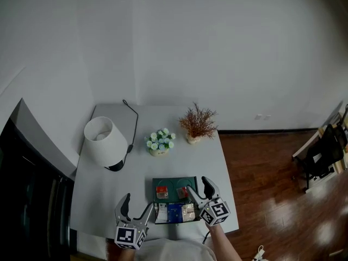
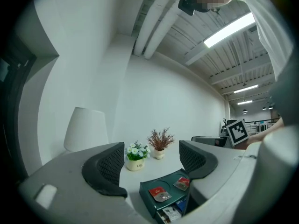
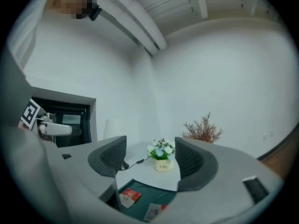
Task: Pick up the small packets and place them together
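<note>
Both tongs open, nothing between the jaws. Left tongs [image 1: 137,204] hang left of the green tray [image 1: 174,181], at the table's [image 1: 103,194] near edge. Right tongs [image 1: 199,188] sit over the tray's right side. On the tray top, left red packet [image 1: 162,191] and right red packet [image 1: 182,192] lie apart. Blue packet [image 1: 174,213] and paler ones sit in a row at the tray's near side. Bare table left of the tray and behind it up to the flower pot [image 1: 160,143]. Lamp [image 1: 102,140] well behind-left. Right of the tray: narrow strip, table edge, then wood floor [image 1: 272,189].
</note>
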`<state>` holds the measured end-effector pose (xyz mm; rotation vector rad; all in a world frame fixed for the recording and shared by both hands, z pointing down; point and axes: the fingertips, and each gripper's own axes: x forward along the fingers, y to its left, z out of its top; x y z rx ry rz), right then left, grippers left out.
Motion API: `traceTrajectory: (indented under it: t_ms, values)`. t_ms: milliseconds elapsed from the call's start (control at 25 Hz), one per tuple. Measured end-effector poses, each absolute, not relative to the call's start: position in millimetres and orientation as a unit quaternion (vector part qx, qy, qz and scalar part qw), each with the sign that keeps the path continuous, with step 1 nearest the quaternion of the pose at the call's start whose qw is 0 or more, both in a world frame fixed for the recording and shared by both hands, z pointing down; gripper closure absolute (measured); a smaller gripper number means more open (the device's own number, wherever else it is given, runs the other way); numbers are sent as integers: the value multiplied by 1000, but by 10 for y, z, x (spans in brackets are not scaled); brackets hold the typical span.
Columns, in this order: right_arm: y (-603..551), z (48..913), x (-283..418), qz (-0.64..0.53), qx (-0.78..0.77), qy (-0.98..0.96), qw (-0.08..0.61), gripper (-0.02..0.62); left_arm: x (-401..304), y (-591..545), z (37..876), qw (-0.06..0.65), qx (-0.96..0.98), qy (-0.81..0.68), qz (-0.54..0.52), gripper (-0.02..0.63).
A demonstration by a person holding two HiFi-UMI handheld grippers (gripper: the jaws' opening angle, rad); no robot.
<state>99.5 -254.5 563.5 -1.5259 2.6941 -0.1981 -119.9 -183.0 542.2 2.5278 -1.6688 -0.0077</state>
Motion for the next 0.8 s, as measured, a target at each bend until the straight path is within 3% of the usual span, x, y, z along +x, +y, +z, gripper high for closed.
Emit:
traceTrajectory:
  t_ms: [80, 120, 160, 280, 800]
  values:
    - [-2378, 5522, 960, -31, -479, 877, 8, 274, -1148, -1846, 5402, 51, 838, -543, -4, 253]
    - [-2306, 5487, 939, -11, -476, 880, -3, 361, -1120, -1855, 5391, 49, 840, -540, -4, 253]
    - [-2255, 5468, 910, 6, -474, 880, -17, 391, -1089, -1866, 5384, 47, 843, -536, -3, 253]
    - [-2150, 5450, 764, 32, -464, 884, -48, 393, -999, -1892, 5399, 47, 849, -526, 2, 253]
    - [-2083, 5373, 595, 26, -438, 898, -42, 393, -991, -1878, 5418, 42, 849, -526, 11, 253]
